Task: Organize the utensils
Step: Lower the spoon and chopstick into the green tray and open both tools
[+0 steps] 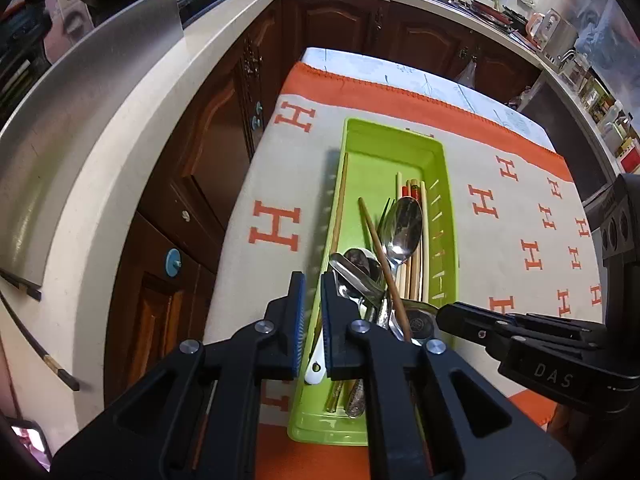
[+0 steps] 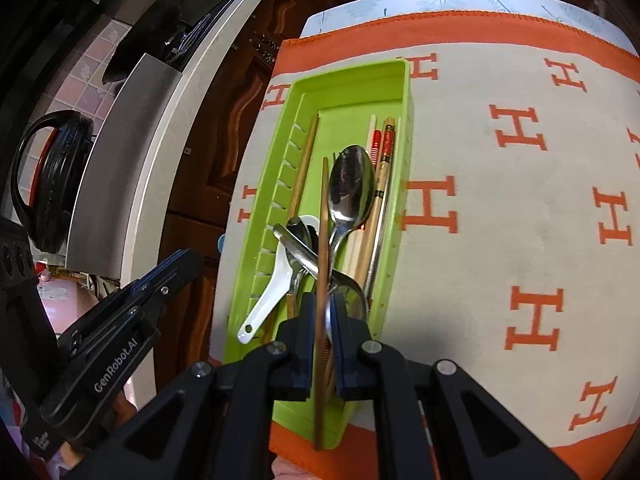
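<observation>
Two grippers over a green tray full of spoons and chopsticks.

The left gripper (image 1: pixel 313 280) hangs at the tray's 7 o'clock corner, its jaws a little apart and holding nothing. The green tray (image 2: pixel 352 80) sits on the surface, on a cloth (image 2: pixel 520 208) with orange H letters. Inside lie a white spoon (image 2: pixel 266 300), a big shiny spoon (image 2: pixel 352 184) in the middle, and red-tipped chopsticks (image 2: pixel 386 148) toward 1 o'clock. The right gripper (image 2: pixel 322 308) is clamped on a brown chopstick (image 2: pixel 323 216) that points to 12 o'clock.
</observation>
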A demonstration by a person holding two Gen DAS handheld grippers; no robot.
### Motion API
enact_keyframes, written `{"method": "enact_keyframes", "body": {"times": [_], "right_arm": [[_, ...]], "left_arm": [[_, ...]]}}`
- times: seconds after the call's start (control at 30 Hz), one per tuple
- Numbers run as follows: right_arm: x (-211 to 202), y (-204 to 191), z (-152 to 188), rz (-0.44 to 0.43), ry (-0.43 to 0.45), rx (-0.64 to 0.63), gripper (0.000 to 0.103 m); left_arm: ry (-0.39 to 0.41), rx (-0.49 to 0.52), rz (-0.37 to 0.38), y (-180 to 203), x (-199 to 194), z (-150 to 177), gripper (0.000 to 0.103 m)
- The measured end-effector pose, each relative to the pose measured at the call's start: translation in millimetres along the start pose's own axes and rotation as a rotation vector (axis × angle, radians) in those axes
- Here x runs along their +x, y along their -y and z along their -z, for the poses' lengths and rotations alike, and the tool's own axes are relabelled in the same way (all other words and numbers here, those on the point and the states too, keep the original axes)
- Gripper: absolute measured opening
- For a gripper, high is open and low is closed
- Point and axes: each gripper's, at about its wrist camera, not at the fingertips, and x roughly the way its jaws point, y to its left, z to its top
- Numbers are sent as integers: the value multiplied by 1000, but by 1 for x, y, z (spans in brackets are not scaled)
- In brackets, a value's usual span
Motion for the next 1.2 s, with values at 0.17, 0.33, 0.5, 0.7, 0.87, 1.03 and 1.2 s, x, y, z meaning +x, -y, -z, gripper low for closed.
{"method": "enact_keyframes", "body": {"times": [0.17,0.33,0.5,0.7,0.87,1.03,1.2], "right_arm": [[-10,6,2,20,36,-14,8],[-20,12,6,29,57,-30,8],[-31,15,12,35,73,-61,8],[-34,20,20,23,62,-80,8],[-40,26,22,27,83,-76,8],[-46,42,25,28,94,-44,8],[-47,61,27,25,96,3,8]], "left_arm": [[23,-22,12,-2,-2,1,56],[12,-30,28,1,-3,2,56],[22,11,45,14,-7,7,56],[-51,49,126,35,3,20,56],[-158,32,166,44,27,35,39],[-230,35,181,51,44,49,28],[-221,21,175,53,49,55,7]]}}
